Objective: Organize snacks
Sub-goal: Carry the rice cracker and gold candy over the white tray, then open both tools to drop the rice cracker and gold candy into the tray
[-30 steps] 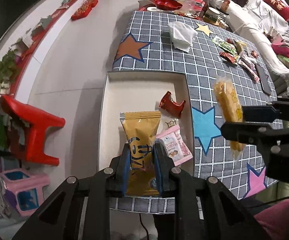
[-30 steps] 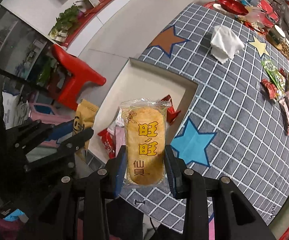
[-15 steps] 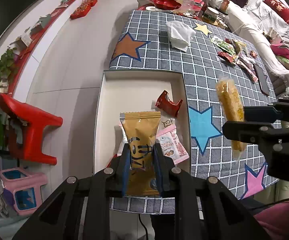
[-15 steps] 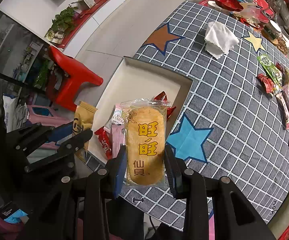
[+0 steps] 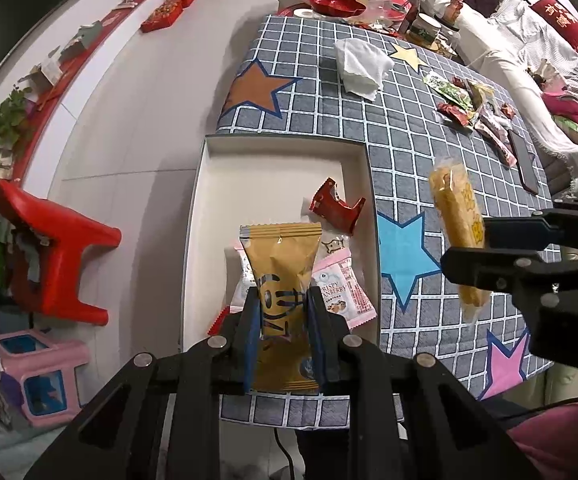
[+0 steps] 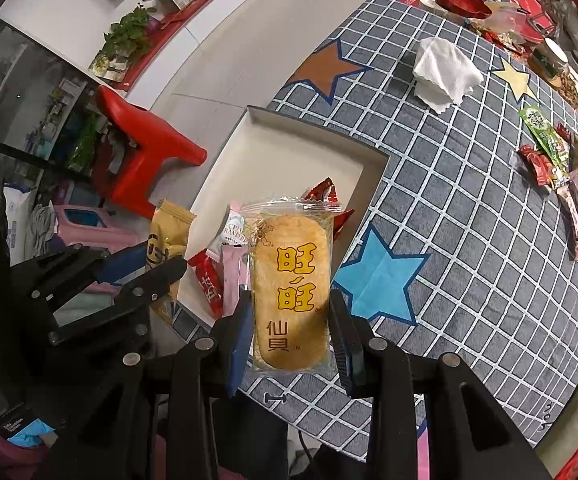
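My left gripper is shut on a gold snack packet and holds it upright above the near end of a white box. In the box lie a red wrapper and a pink cranberry packet. My right gripper is shut on a clear-wrapped rice cracker pack with yellow characters, above the blue star beside the box. The left wrist view shows the right gripper from the side; the right wrist view shows the left gripper at the left.
A checked grey cloth with stars covers the table. On it lie a white napkin, a heap of loose snacks and a dark phone. A red stool and a pink stool stand on the floor at the left.
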A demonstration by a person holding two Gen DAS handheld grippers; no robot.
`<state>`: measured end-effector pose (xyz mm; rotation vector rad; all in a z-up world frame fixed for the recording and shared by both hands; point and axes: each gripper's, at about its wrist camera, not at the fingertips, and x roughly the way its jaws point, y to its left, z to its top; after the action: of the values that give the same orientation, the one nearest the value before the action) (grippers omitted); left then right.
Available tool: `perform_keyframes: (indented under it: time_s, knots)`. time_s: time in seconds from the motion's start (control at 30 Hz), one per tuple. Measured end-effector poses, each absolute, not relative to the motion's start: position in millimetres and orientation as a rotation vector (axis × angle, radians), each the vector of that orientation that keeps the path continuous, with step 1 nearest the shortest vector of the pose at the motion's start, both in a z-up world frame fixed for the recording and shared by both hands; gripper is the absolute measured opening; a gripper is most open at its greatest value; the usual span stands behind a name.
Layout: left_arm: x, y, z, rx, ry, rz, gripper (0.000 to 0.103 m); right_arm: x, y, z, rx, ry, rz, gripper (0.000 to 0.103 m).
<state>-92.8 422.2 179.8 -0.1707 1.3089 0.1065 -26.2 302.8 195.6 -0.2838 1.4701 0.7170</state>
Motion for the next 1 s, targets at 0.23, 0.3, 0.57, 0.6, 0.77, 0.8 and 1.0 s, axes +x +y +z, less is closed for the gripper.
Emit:
perform_keyframes:
  time_s: [0.23,0.3,0.57,0.6,0.77,0.8,1.0]
  knots:
    - [-89.2,425.5,158.2,-0.200,1.351,0.109,0.024,-20.2,309.3,178.0,-0.303,1.515,0.708,0.037]
    - [-87.8,427.0,148.6,-0.208,1.369,0.114,0.024,-17.7,312.6,169.3,-0.305,1.534,0.702,0.037]
    - [-80.2,433.3,102.9,-0.246,1.439,0.133,0.024,-5.1,334.9,122.5,-0.292,1.627,0.672,0.037]
    - [-79.9,434.9,98.9,-0.249,1.442,0.139,0.024,-3.4,337.9,117.0,-0.296,1.634,0.668,0.037]
    - [-79.4,441.8,87.7,-0.289,1.431,0.168,0.069,5.6,346.2,92.0,-0.266,1.697,0.638,0.037]
    - [-80.4,443.1,89.4,-0.296,1.417,0.177,0.080,6.1,347.7,89.3,-0.268,1.706,0.637,0.038]
    - [-87.3,445.3,98.0,-0.334,1.391,0.166,0.099,6.5,345.2,90.8,-0.278,1.701,0.615,0.075]
